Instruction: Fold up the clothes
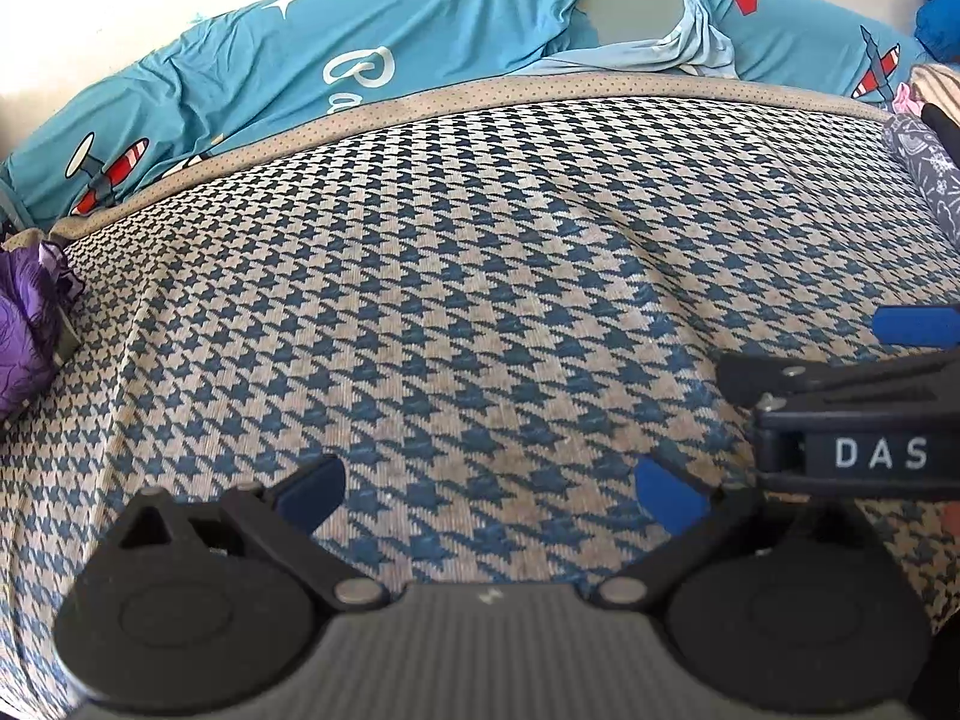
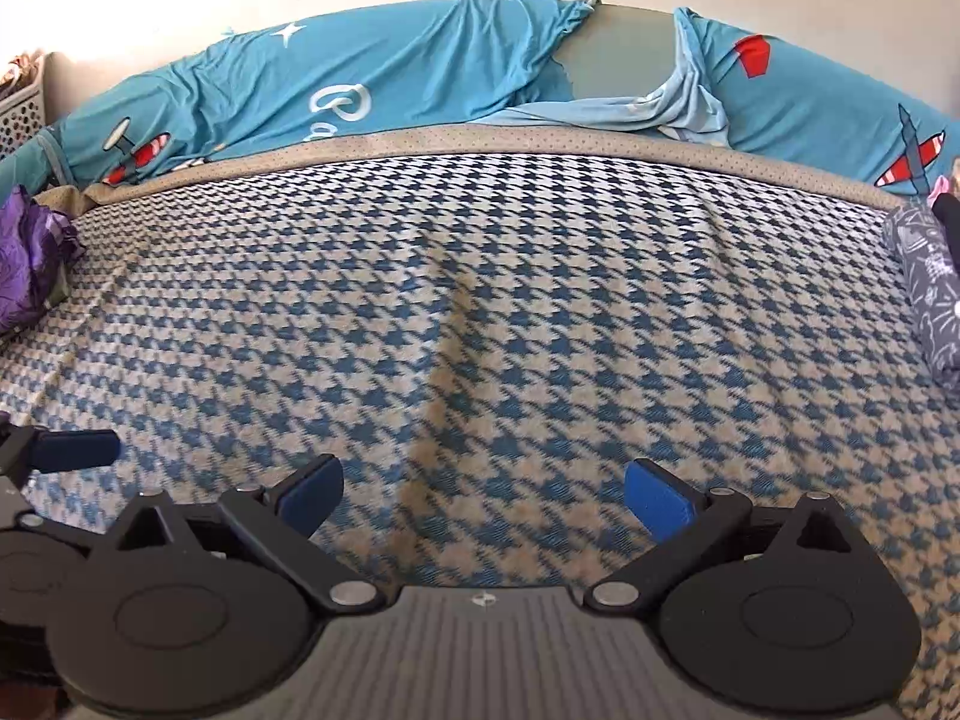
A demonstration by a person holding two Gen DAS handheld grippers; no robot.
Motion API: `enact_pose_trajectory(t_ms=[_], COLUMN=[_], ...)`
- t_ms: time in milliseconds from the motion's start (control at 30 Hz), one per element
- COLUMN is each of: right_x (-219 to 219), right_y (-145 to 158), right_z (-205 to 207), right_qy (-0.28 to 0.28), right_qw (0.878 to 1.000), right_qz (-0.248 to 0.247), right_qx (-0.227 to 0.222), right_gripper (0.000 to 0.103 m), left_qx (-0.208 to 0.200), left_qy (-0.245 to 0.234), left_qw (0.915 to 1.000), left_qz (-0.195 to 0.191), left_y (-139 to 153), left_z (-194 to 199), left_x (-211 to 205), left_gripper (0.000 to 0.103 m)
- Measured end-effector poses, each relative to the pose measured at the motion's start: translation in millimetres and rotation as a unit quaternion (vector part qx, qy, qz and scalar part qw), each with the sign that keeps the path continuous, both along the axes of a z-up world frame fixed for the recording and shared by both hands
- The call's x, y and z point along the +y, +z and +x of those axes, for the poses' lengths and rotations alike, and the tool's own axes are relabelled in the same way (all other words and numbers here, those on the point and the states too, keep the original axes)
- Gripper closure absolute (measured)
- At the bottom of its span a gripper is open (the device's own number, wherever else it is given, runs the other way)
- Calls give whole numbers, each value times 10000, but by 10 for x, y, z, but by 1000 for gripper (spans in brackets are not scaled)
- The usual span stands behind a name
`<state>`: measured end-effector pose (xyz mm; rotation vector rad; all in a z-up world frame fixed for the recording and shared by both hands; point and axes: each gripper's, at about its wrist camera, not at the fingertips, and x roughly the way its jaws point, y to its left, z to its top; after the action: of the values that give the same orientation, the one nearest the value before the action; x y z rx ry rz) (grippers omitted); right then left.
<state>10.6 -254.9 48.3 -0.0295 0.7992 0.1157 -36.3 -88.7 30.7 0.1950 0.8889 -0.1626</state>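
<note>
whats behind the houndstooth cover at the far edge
Behind the houndstooth cover a tan border runs, then a teal airplane-print sheet with a grey panel exposed. Whatever lies under the cover is hidden.

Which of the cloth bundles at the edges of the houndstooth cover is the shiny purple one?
The purple bundle at the cover's left edge; the bundle at the right edge is grey with white print.

White capitals "DAS" stand on the black body of the right gripper (image 1: 864, 420), seen from the left wrist. On the turquoise sheet (image 1: 420, 36) draped beyond the houndstooth cover (image 1: 480, 300), white cursive begins "Ba"; the rest is hidden by that cover's edge.
</note>
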Motion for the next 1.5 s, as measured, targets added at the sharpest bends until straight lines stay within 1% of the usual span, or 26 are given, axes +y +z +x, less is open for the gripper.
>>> enact_pose_trajectory(t_ms=[167,267,433,500,633,700,767,867,1000,1200,1267,1367,1500], right_x=[-227,-400,-726,-851,-1020,-1078,-1129,-1192,-1188,-1166,-1122,-1058,-1074], right_y=[92,129,73,10,-93,-133,-169,-220,-263,-324,-345,-368,-371], right_z=[258,419,727,817,934,975,1011,1074,1178,1335,1368,1355,1329], right_qy=[65,28,-91,-290,-437,-449,-450,-475,-418,-303,-282,-260,-259], right_qw=[9998,9993,9984,9980,9976,9971,9963,9953,9962,9969,9971,9969,9968], right_qz=[178,271,505,514,436,499,597,672,494,187,8,-261,-257], right_qx=[-84,-245,-243,-240,-298,-359,-431,-510,-587,-704,-703,-697,-709], right_gripper=[2,2,2,2,2,2,2,2,2,0,0,0,0], left_qx=[-19,-46,80,119,228,269,230,208,332,500,564,622,768], left_qy=[-48,-137,-325,-356,-159,-61,36,286,584,695,750,725,708], left_qw=[9999,9999,9994,9993,9995,9994,9996,9992,9973,9962,9952,9951,9941], left_qz=[-98,-12,15,11,-149,-213,-137,162,308,-129,-272,-268,-277], left_y=[94,125,129,118,78,57,28,-50,-158,-220,-225,-234,-226], left_z=[201,331,491,560,712,775,830,933,1065,1225,1253,1261,1372], left_x=[-4,-36,-89,-104,-66,-54,-59,-67,-33,75,117,149,189], left_gripper=[0,0,0,0,0,0,0,0,0,0,0,0,0])
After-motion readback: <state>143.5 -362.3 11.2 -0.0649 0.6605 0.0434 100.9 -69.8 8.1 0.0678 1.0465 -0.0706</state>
